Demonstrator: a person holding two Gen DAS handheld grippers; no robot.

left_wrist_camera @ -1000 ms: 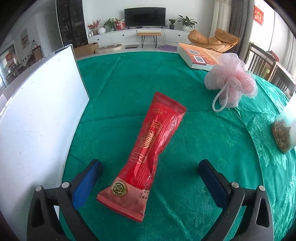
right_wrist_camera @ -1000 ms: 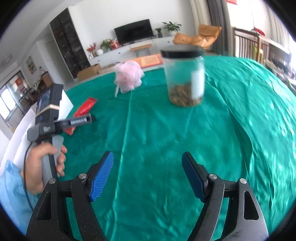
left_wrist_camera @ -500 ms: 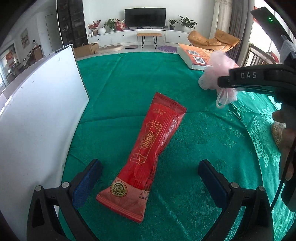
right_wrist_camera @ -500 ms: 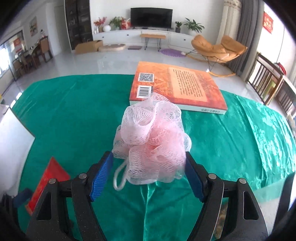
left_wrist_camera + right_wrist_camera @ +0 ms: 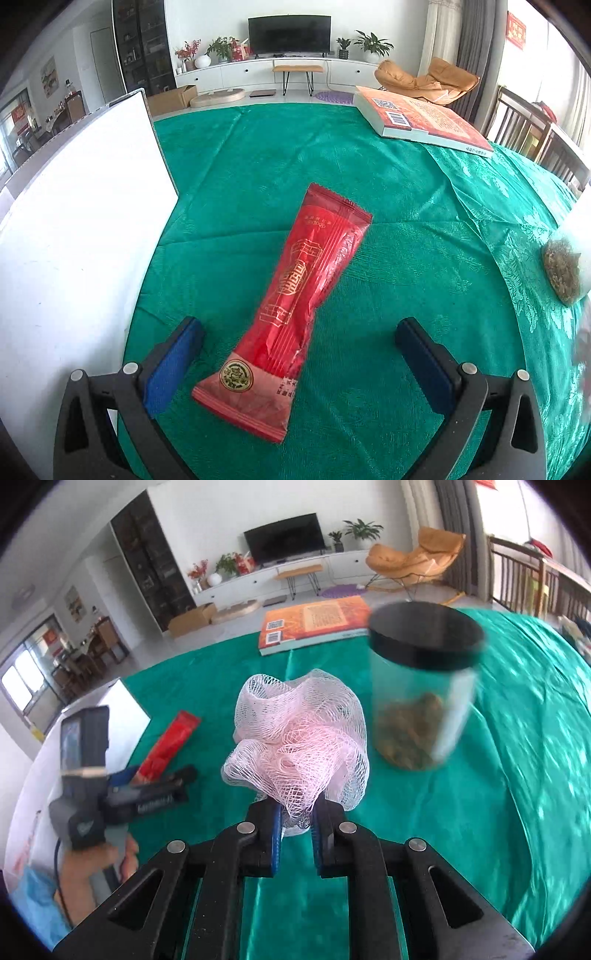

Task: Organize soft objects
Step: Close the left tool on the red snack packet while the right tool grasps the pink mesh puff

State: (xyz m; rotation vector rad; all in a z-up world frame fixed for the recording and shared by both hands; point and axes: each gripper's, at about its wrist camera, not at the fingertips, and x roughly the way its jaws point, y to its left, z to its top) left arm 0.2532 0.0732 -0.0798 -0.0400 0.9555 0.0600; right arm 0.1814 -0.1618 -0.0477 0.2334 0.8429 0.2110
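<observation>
A pink mesh bath sponge (image 5: 301,738) bulges up from my right gripper (image 5: 295,821), whose blue pads are shut on its lower part above the green tablecloth (image 5: 498,794). A long red snack packet (image 5: 291,306) lies flat on the cloth (image 5: 388,221), its near end between the wide-apart blue fingers of my left gripper (image 5: 295,360), which is open and touches nothing. The same red packet (image 5: 170,742) shows in the right wrist view beyond the left gripper (image 5: 181,779), held by a hand (image 5: 92,867).
A clear jar with a black lid (image 5: 421,686) holding brown bits stands just right of the sponge; the jar (image 5: 565,269) sits at the left view's right edge. An orange book (image 5: 424,118) lies at the far side. A white board (image 5: 74,240) stands along the left.
The right gripper closed on the pink sponge and carried it from beside the book to in front of the jar. The sponge is gone from the left wrist view. The left gripper stayed put.
</observation>
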